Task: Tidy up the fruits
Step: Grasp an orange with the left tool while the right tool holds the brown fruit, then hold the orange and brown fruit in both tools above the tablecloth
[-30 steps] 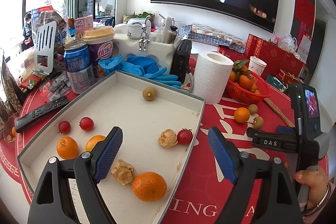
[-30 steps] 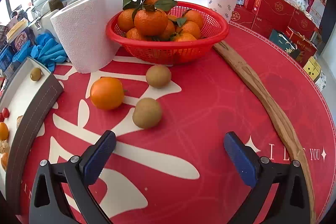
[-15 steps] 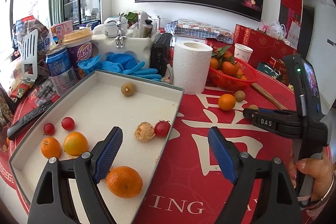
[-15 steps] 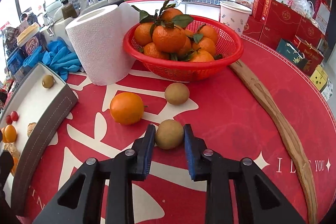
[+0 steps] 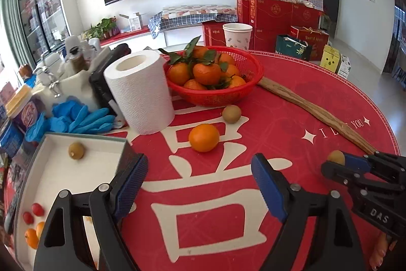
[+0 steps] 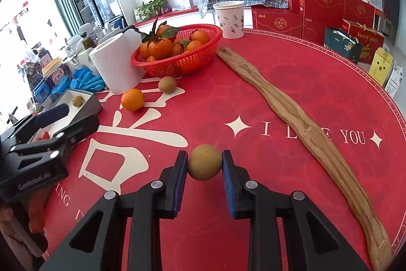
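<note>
My right gripper is shut on a brown round fruit, held just above the red tablecloth; the same fruit shows at the right gripper's tips in the left wrist view. My left gripper is open and holds nothing, hovering over the cloth beside the grey tray. A loose orange and a second brown fruit lie ahead of it. The red basket holds several leafy oranges. The tray holds a small brown fruit, cherry tomatoes and small oranges.
A paper towel roll stands left of the basket, with blue gloves beside it. A long wooden piece lies across the right of the table. A paper cup stands behind the basket. Cans and bottles crowd the far left.
My right gripper shut on the nearest brown fruit and drew it back and slightly up from the orange. My left gripper swung right, off the tray and over the cloth.
</note>
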Tool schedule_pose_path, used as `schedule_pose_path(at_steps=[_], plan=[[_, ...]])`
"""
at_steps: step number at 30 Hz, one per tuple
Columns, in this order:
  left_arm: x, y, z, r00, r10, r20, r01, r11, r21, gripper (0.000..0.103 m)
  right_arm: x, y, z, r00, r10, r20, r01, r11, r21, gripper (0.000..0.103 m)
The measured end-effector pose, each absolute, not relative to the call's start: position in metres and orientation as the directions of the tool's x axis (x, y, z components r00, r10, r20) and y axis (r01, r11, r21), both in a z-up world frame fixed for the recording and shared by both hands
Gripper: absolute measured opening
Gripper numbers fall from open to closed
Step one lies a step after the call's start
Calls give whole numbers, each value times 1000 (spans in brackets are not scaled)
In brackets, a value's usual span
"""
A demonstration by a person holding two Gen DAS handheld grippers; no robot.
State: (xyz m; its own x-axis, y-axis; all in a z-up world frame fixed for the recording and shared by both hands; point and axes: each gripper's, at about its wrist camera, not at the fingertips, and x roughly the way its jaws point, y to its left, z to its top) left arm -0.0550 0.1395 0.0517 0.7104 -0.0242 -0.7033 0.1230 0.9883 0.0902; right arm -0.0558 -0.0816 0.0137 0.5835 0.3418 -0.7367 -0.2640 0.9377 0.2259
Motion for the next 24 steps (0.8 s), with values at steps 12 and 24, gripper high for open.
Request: schedule_pose_path(at_steps=[12,24], plan=[[8,133,11,629,-23,-777,115,991,64,48,-59,-87,24,582,401,-708,-287,915,282,28],[-110,151,29,611,-26,-791,63,998,17,40,-60,-70,20,546,433,-717,-321,899,299,28]])
